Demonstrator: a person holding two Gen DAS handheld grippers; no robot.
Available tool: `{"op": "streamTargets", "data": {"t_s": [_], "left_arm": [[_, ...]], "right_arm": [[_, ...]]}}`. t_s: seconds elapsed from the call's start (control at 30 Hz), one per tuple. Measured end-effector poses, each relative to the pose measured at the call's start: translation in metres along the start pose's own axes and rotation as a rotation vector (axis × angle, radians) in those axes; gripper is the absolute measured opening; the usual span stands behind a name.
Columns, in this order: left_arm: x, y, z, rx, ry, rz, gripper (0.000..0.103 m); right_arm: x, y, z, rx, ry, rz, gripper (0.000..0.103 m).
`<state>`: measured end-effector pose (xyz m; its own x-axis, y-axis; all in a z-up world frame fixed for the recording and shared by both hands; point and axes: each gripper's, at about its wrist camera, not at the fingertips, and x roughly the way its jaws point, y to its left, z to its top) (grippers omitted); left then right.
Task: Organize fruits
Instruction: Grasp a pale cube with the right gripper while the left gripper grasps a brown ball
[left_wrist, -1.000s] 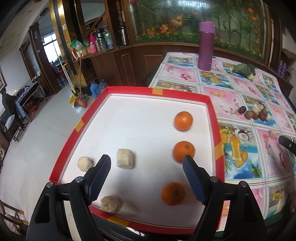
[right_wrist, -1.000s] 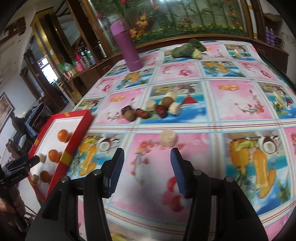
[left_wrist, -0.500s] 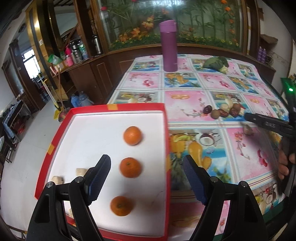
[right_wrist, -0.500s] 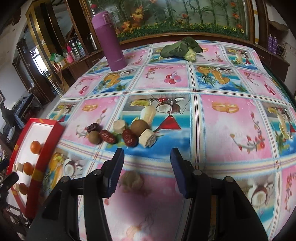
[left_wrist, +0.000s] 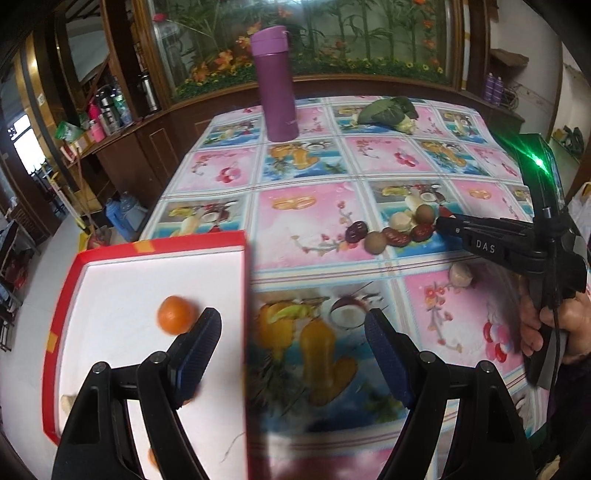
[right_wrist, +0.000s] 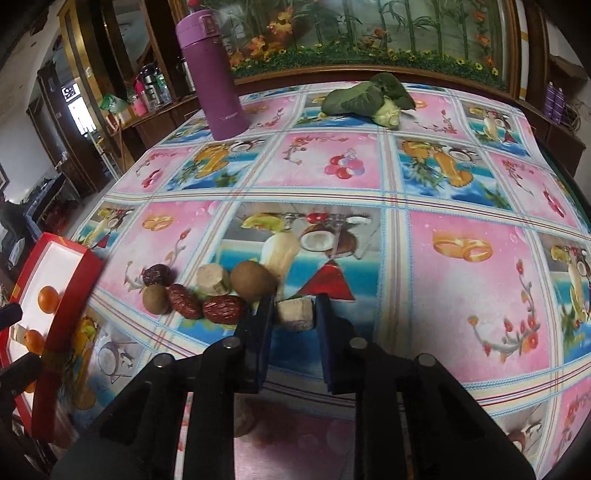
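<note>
fruits sit in two places: oranges (left_wrist: 173, 315) in the red tray (left_wrist: 162, 245), small ones heaped on the tabletop (right_wrist: 461, 280). right gripper (right_wrist: 294, 314), open a second ago, now has its jaws clenched on a pale chunk (right_wrist: 294, 314), likely tray-bound. left gripper (left_wrist: 293, 354), jaws released, has swung off the tray.

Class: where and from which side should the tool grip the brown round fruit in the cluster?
Grip the brown round fruit across its widest middle, coming from above: a pale chunk and red dates crowd its near and left sides, leaving only its top free.
</note>
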<state>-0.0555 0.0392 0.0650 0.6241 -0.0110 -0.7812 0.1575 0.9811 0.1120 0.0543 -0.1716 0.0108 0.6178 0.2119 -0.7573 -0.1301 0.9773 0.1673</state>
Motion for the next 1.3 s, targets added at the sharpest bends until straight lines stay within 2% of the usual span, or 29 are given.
{"op": "streamTargets", "data": {"t_s": [0.1, 0.23, 0.37, 0.43, 0.6, 0.87, 0.97, 1.03, 1.1, 1.3], "left_arm": [[0.012, -0.011, 0.01, 0.014, 0.013, -0.019, 0.08], [0.032, -0.024, 0.021, 0.014, 0.046, -0.065, 0.08], [0.052, -0.036, 0.031, 0.022, 0.065, -0.081, 0.079], [0.058, -0.039, 0.034, 0.026, 0.072, -0.091, 0.069], [0.08, -0.045, 0.041, 0.02, 0.113, -0.109, 0.056], [0.1, -0.053, 0.053, 0.003, 0.119, -0.147, 0.053], [0.101, -0.053, 0.054, 0.006, 0.108, -0.15, 0.047], [0.099, -0.053, 0.053, 0.015, 0.099, -0.158, 0.031], [0.098, -0.052, 0.053, 0.014, 0.098, -0.163, 0.022], [0.094, -0.049, 0.049, -0.005, 0.101, -0.173, 0.021]], "right_arm": [[-0.003, -0.018, 0.003, 0.053, 0.003, -0.021, 0.024], [-0.006, -0.047, 0.007, 0.161, 0.019, -0.005, 0.024], [-0.008, -0.049, 0.008, 0.175, 0.031, -0.003, 0.024], [-0.008, -0.049, 0.008, 0.174, 0.034, -0.004, 0.024], [-0.007, -0.05, 0.008, 0.176, 0.037, -0.003, 0.024], [-0.007, -0.05, 0.008, 0.177, 0.036, -0.003, 0.024], [-0.007, -0.05, 0.008, 0.181, 0.036, -0.001, 0.024], [-0.007, -0.05, 0.008, 0.18, 0.036, -0.002, 0.024], [-0.007, -0.05, 0.009, 0.181, 0.036, -0.001, 0.024], [-0.007, -0.05, 0.008, 0.183, 0.033, -0.001, 0.024]]}}
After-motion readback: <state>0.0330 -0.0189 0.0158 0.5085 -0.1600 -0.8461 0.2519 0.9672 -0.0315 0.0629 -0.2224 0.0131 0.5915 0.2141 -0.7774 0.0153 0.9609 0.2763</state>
